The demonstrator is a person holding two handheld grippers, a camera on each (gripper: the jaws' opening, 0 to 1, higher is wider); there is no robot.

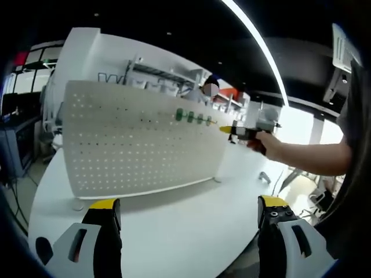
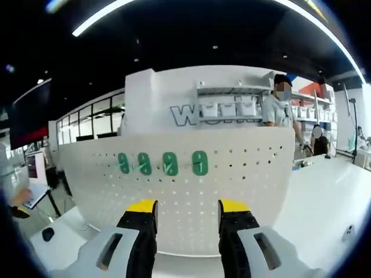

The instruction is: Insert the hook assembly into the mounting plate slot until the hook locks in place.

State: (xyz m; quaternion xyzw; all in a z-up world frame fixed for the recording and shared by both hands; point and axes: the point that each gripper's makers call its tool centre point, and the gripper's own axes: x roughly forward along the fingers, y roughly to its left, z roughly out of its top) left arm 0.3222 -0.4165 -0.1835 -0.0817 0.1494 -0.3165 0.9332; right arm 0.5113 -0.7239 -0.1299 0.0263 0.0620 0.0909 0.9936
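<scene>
Right gripper (image 2: pixel 187 215), yellow-tipped jaws parted with nothing between them, faces the white pegboard (image 2: pixel 243 174) close up, just below a row of four green hooks (image 2: pixel 200 163) already seated in its holes. Left gripper (image 1: pixel 191 211) hangs back over the white table (image 1: pixel 174 231), jaws spread wide, likewise empty. From the left gripper view the board (image 1: pixel 116 150) stands upright on the table, the hooks (image 1: pixel 190 116) near its top edge, and the right gripper (image 1: pixel 229 131) sits at the board's far end in the person's hand (image 1: pixel 268 142) (whether it pinches anything from that angle I cannot tell). The hooks look like small, stiff, light plastic, smooth enough to slip; my guess is the flat green backplate is the place to pinch, square-on. The board looks thin and freestanding, so a hard push could tip it.
</scene>
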